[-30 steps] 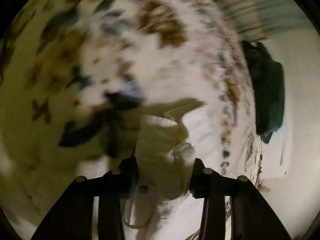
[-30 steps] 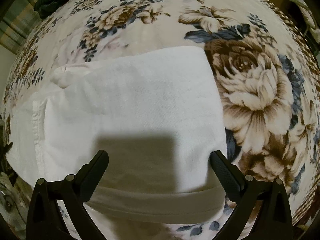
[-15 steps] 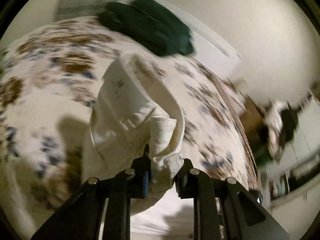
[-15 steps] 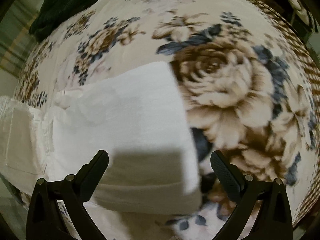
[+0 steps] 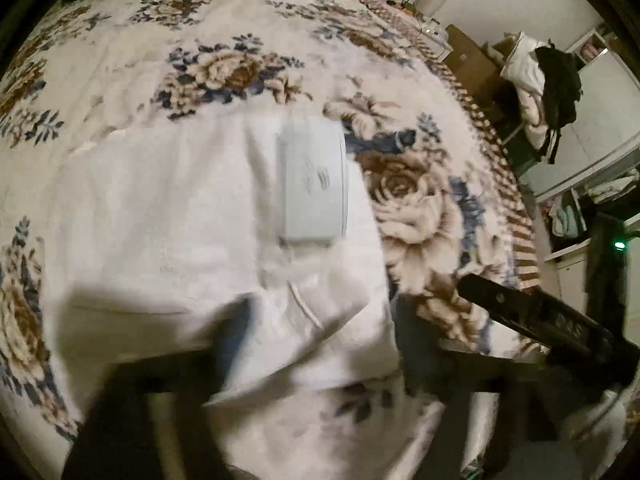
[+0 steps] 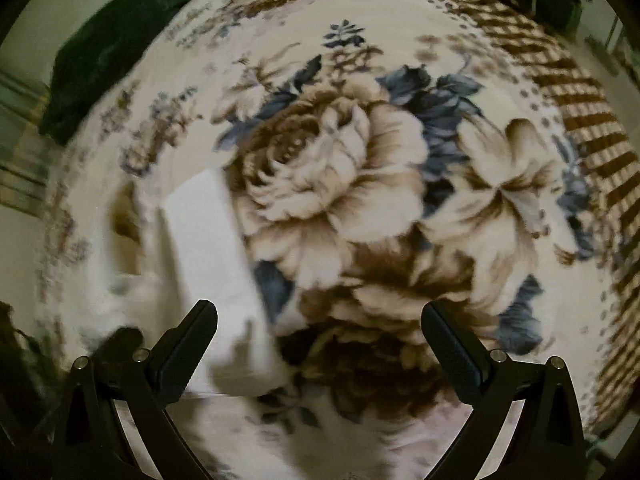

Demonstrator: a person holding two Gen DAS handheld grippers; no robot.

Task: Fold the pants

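Note:
The white pants (image 5: 168,216) lie folded on the floral blanket (image 5: 224,72), with an inner label patch (image 5: 312,188) facing up. My left gripper (image 5: 316,360) is blurred low in its view; its fingers stand wide apart over the pants' near edge and hold nothing. My right gripper (image 6: 318,344) is open and empty above the blanket, with the folded pants (image 6: 208,248) at its left side. The right gripper's black body (image 5: 540,320) shows at the right of the left wrist view.
A dark green garment (image 6: 112,48) lies at the blanket's far left end. The blanket's brown checked border (image 6: 580,120) marks the bed's right edge. A chair with piled clothes (image 5: 544,80) and shelving stand beyond the bed.
My left gripper has let go of the pants' waist end, which now lies folded over the rest. My right gripper has swung right, off the pants.

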